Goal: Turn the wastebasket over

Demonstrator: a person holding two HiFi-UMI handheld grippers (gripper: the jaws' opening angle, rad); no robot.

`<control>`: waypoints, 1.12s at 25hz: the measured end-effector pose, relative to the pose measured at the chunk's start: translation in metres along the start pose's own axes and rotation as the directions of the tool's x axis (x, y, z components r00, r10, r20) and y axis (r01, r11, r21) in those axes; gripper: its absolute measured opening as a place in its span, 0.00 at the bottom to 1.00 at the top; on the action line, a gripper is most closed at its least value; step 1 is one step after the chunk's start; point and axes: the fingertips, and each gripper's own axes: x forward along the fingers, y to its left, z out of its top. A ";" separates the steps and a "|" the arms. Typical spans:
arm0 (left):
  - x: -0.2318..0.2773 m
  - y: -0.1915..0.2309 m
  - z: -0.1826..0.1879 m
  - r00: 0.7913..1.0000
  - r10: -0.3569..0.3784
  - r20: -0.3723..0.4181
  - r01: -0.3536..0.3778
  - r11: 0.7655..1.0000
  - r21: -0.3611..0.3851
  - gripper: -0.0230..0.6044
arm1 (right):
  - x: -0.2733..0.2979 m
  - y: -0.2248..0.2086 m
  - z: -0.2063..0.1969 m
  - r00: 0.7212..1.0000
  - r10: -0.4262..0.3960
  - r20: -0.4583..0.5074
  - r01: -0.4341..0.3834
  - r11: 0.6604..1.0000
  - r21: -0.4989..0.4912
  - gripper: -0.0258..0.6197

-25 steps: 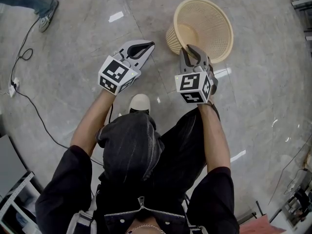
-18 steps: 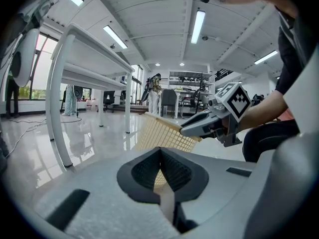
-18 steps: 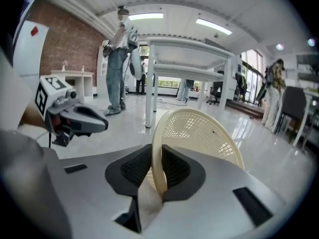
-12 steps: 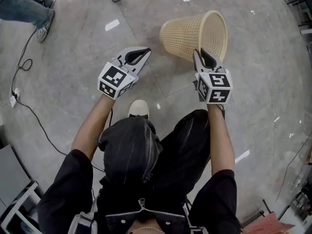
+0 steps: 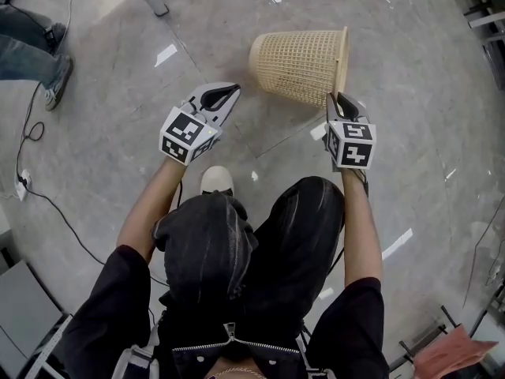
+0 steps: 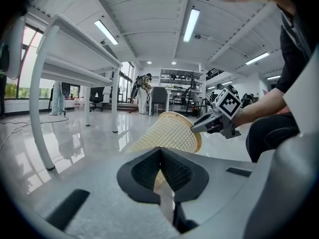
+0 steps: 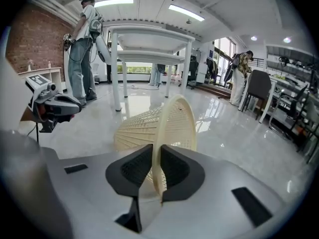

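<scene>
Though the wastebasket point(image 5: 304, 65) was already tipped onto its side on the floor point(image 5: 418, 85), rim pinched by the right gripper point(image 5: 338, 99) with jaws just closing in, left gripper point(image 5: 230, 91) clamped empty, it was only half flipped.

Beige mesh wastebasket point(image 5: 301, 65) on side, rim gripped.

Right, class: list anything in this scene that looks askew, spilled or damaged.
The wastebasket is tipped sideways, its rim in the jaws of the right gripper, which have just been closing on it. Nothing spilled or damaged shows.
</scene>
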 end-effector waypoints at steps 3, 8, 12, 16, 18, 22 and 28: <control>0.010 -0.006 -0.007 1.000 -0.008 0.005 0.008 1.000 -0.005 0.04 | -0.004 -0.010 -0.020 0.999 -0.029 -0.026 0.029 1.000 -0.002 0.12; 0.029 -0.005 -0.017 1.000 0.007 0.012 -0.007 1.000 -0.016 0.04 | -0.005 -0.028 -0.046 0.996 -0.064 -0.059 0.066 0.997 0.031 0.13; 0.048 0.001 -0.025 1.000 0.013 0.013 -0.012 0.999 -0.032 0.04 | -0.004 -0.035 -0.060 0.996 -0.070 -0.057 0.075 0.994 0.081 0.13; 0.066 0.010 -0.029 1.000 0.009 0.018 -0.008 0.999 -0.046 0.04 | -0.004 -0.034 -0.060 0.997 -0.076 -0.029 0.078 0.994 0.081 0.13; 0.076 0.014 -0.033 1.000 0.005 0.011 -0.004 0.999 -0.051 0.05 | -0.005 -0.032 -0.059 0.997 -0.077 -0.014 0.078 0.994 0.075 0.13; 0.101 0.019 -0.047 0.999 -0.017 -0.035 0.015 0.998 -0.062 0.13 | -0.011 -0.037 -0.051 0.996 -0.085 0.035 0.081 0.991 0.102 0.14; 0.120 0.026 -0.059 0.997 -0.039 -0.062 0.033 0.996 -0.088 0.24 | -0.010 -0.045 -0.034 0.992 -0.106 0.075 0.097 0.989 0.112 0.16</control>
